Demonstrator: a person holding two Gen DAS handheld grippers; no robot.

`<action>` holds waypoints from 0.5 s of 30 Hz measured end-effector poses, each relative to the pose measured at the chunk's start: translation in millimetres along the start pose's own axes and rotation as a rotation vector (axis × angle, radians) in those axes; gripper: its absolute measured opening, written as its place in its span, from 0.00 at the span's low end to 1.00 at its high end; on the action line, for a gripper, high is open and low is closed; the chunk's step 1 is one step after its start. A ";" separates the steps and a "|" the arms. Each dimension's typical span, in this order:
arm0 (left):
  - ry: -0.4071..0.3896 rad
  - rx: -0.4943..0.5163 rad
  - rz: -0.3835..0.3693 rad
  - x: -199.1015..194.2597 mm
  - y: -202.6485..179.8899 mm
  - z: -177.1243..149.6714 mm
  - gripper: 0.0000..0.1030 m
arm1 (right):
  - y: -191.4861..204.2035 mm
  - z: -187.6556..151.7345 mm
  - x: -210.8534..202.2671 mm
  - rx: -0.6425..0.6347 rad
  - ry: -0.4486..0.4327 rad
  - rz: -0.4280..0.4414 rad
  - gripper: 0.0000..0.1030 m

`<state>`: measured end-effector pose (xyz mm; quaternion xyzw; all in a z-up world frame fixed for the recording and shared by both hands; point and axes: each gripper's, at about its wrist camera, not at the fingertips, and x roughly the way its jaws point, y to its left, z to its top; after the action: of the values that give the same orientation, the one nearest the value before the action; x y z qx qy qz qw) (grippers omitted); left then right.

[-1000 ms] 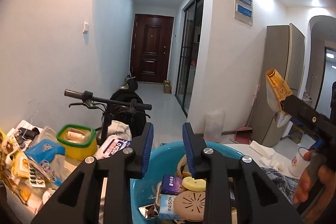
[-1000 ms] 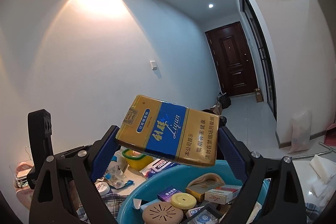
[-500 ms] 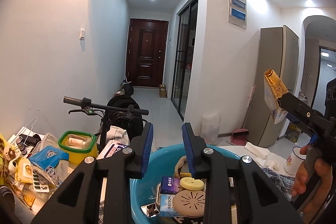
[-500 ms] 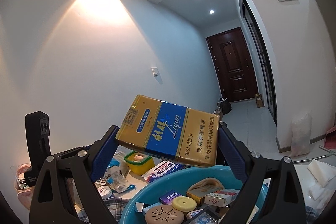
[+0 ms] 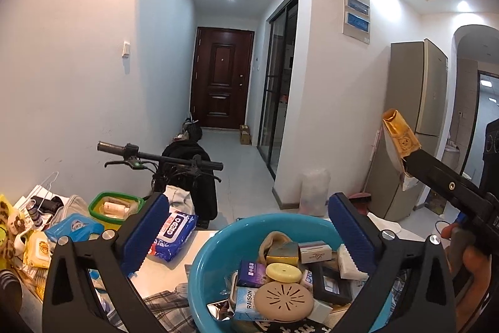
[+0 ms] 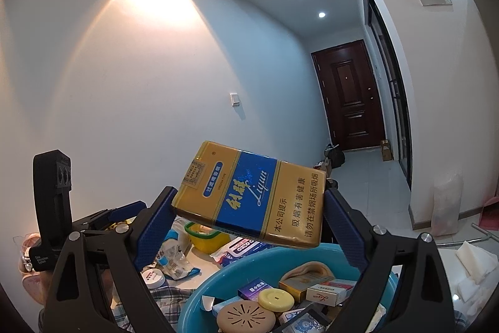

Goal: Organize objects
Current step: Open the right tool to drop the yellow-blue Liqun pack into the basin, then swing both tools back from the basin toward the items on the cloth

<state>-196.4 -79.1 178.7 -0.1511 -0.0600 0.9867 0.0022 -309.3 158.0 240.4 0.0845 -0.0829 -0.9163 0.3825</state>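
Note:
My right gripper is shut on a gold and blue cigarette pack, held tilted above a blue basin full of small boxes and round lids. The pack also shows in the left wrist view, raised at the right. My left gripper is open wide and empty, above the near rim of the basin. A beige round vented lid and a yellow disc lie on top of the pile inside.
A wet-wipes pack, a green-rimmed yellow tub and several packets lie on the table left of the basin. A scooter handlebar stands behind. White cloths lie at the right. A plaid cloth lies under the basin.
My left gripper has opened wide from nearly shut. The right gripper keeps the cigarette pack raised, drifted slightly.

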 end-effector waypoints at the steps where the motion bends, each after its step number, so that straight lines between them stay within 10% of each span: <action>1: 0.003 -0.010 -0.003 0.6 1.9 0.5 1.00 | -0.5 -0.1 0.6 0.000 0.003 -0.001 0.90; 15: 0.007 -0.001 -0.002 -0.3 -1.8 0.2 1.00 | -21.6 -8.3 40.7 0.068 0.170 -0.055 1.00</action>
<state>-196.2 -77.4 179.1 -0.1543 -0.0605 0.9862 0.0031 -350.5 143.2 223.9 0.1775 -0.0789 -0.9127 0.3596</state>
